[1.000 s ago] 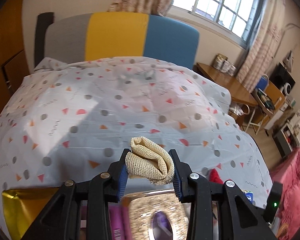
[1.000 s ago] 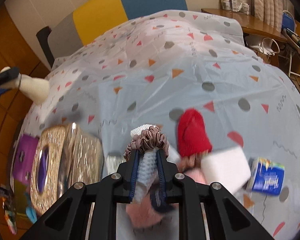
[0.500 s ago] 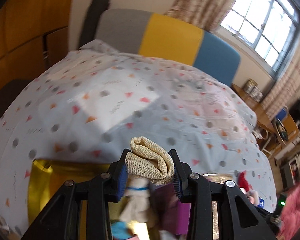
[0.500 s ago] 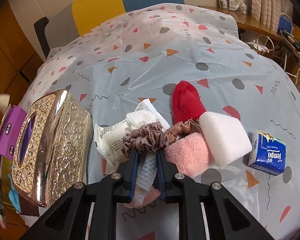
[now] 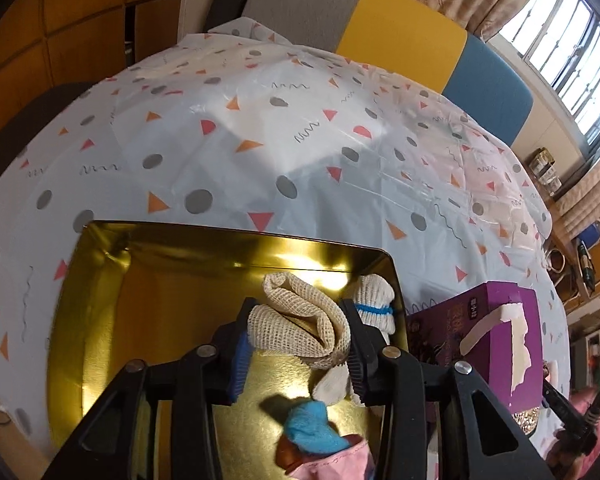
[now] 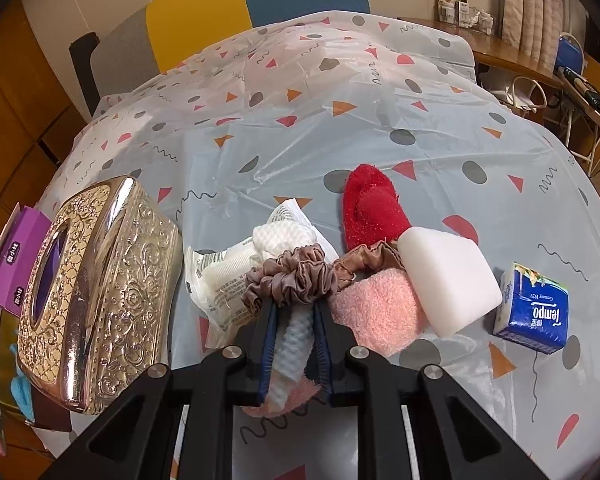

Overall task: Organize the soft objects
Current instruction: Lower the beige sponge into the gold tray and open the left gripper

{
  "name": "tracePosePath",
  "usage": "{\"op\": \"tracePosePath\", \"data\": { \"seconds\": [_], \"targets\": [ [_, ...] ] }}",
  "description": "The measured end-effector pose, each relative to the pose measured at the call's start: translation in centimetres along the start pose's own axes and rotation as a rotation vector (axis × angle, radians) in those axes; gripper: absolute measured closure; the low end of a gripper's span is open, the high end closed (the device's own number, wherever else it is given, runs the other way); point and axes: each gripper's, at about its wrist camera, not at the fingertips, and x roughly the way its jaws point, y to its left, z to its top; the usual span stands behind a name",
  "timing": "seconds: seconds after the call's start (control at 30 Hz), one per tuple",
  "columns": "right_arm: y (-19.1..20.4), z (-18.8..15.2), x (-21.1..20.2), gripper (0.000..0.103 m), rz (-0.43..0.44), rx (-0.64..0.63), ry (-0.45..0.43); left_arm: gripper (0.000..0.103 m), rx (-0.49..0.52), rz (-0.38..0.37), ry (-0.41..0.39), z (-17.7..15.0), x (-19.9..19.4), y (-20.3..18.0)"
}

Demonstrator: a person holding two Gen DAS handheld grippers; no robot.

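My left gripper (image 5: 296, 332) is shut on a folded beige mesh cloth (image 5: 300, 320) and holds it over the gold tin (image 5: 148, 280). In the tin lie a white sock with a blue band (image 5: 374, 304), a blue fuzzy piece (image 5: 314, 428) and a pink cloth (image 5: 332, 466). My right gripper (image 6: 294, 308) is shut on a mauve satin scrunchie (image 6: 292, 276), low over a pile of soft things: a white waffle cloth (image 6: 284, 236), a pink fuzzy cloth (image 6: 380, 312), a red fuzzy slipper (image 6: 370, 208), a brown scrunchie (image 6: 364, 260) and a white sponge (image 6: 448, 276).
An ornate gold tissue box (image 6: 96, 280) stands left of the pile, with a purple tissue box (image 6: 16, 264) behind it, also in the left wrist view (image 5: 496, 332). A blue Tempo tissue pack (image 6: 534, 312) lies at the right. The patterned tablecloth (image 6: 340, 120) stretches beyond.
My left gripper has swung left and down with the mesh cloth, coming over the gold tin. My right gripper has lowered onto the pile, still holding the scrunchie.
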Motion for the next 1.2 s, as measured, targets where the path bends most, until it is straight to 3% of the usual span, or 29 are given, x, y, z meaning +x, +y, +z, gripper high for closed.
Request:
{"op": "tracePosePath", "data": {
  "seconds": [0.1, 0.17, 0.23, 0.47, 0.6, 0.9, 1.2],
  "targets": [
    [-0.1, 0.0, 0.0, 0.086, 0.002, 0.001, -0.001, 0.057, -0.005, -0.017, 0.005, 0.4, 0.8, -0.7],
    [-0.1, 0.0, 0.0, 0.086, 0.004, 0.003, -0.001, 0.041, -0.012, -0.031, -0.002, 0.7, 0.7, -1.1],
    [-0.1, 0.0, 0.0, 0.086, 0.004, 0.004, -0.001, 0.033, -0.022, -0.028, -0.039, 0.8, 0.0, -1.2],
    [-0.1, -0.1, 0.0, 0.086, 0.001, 0.0, -0.005, 0.031, -0.005, 0.003, -0.113, -0.4, -3.0, -0.6],
    [0.0, 0.0, 0.0, 0.086, -0.003, -0.004, -0.008, 0.028, 0.014, 0.035, -0.144, -3.0, -4.8, 0.3],
    [-0.1, 0.1, -0.5, 0.086, 0.006, 0.01, -0.04, 0.027, 0.113, 0.047, -0.104, -10.1, -5.9, 0.2],
    [-0.3, 0.7, -1.6, 0.087, 0.03, 0.086, -0.08, 0.027, 0.196, 0.005, -0.103, -13.3, -7.1, -1.8]
  ]
}}
